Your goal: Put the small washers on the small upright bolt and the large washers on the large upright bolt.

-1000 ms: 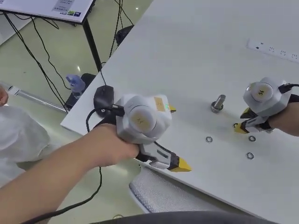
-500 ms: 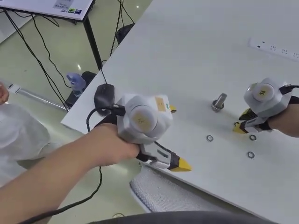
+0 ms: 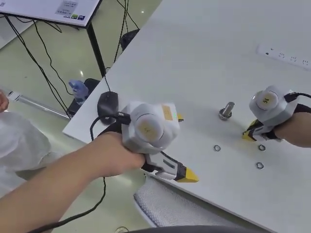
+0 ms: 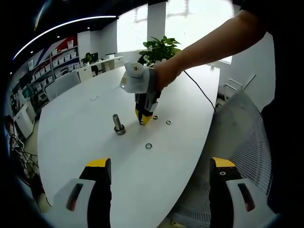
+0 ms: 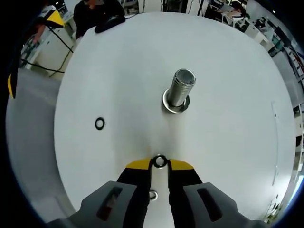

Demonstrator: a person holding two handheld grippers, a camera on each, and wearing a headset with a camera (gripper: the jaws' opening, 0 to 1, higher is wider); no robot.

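One upright steel bolt point(image 3: 226, 110) point(image 5: 179, 90) point(image 4: 118, 124) stands on the white table point(image 3: 204, 48). My right gripper point(image 3: 249, 135) point(image 5: 159, 164) is tipped down onto the table just right of the bolt, its yellow tips pinched on a small washer point(image 5: 159, 161) that lies flat. Another washer point(image 5: 152, 194) lies under its fingers, and one more lies to the left point(image 5: 99, 124) point(image 3: 217, 148). Two loose washers point(image 3: 262, 147) point(image 3: 260, 165) lie near the right hand. My left gripper point(image 3: 184, 146) point(image 4: 160, 166) hovers wide open and holds nothing at the table's near edge.
A power strip point(image 3: 286, 54) lies at the far right of the table. A black mouse point(image 3: 108, 101) sits at the table's left corner. A mesh chair point(image 3: 165, 201) stands below the near edge. Cables and a bottle point(image 3: 78, 88) are on the floor.
My right gripper has dipped toward the table and its jaws have drawn together on a washer. The left gripper has stayed about where it was.
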